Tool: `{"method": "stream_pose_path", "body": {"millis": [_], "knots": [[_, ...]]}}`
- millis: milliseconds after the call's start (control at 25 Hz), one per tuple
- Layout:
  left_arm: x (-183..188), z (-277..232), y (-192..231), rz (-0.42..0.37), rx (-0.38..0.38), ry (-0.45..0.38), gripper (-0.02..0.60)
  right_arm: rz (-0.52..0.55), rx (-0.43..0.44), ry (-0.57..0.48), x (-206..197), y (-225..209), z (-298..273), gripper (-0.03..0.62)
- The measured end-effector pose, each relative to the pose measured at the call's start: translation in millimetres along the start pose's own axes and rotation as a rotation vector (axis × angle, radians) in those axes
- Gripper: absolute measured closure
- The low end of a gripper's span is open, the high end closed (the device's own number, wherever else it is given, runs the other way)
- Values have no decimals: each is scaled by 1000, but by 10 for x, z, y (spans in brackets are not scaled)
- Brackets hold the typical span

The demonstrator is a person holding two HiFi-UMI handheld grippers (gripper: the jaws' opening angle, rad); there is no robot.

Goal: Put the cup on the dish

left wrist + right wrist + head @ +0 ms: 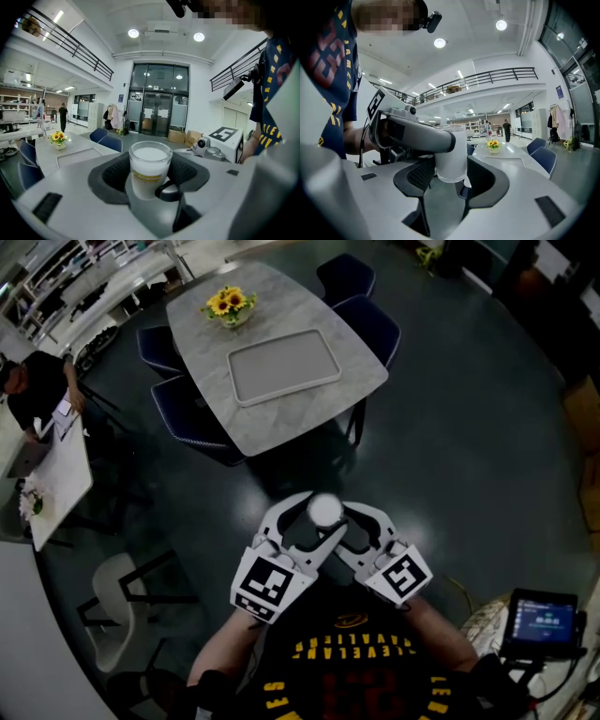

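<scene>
A small glass cup [324,510] with white contents and a yellow label band is held in the air over the dark floor, close to my chest. My left gripper [309,521] and right gripper [345,527] meet at it from either side. In the left gripper view the cup [149,170] stands upright between the black pads of my left gripper [150,180]. In the right gripper view the cup [451,161] fills the gap in my right gripper [451,176], with the left gripper's finger crossing in front. The grey rectangular dish [284,365] lies on the far table.
The grey table [309,407] carries a pot of yellow flowers [229,304] beyond the dish. Dark blue chairs [367,324] ring the table. A white table [62,482] and a seated person are at left. A tablet on a stand [538,620] is at lower right.
</scene>
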State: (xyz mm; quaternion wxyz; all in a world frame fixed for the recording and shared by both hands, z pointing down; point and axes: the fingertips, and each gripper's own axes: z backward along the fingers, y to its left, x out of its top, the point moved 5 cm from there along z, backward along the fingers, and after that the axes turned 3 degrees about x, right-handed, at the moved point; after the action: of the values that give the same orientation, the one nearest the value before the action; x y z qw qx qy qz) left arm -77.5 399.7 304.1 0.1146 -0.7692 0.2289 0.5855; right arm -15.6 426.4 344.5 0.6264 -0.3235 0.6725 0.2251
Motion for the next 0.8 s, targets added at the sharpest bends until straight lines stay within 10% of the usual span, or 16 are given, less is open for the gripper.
{"method": "stream_pose_path", "body": {"millis": [800], "knots": [[123,-51,593,-15,36,-10,317,38,20,-8,140,-250,-569,378]]}}
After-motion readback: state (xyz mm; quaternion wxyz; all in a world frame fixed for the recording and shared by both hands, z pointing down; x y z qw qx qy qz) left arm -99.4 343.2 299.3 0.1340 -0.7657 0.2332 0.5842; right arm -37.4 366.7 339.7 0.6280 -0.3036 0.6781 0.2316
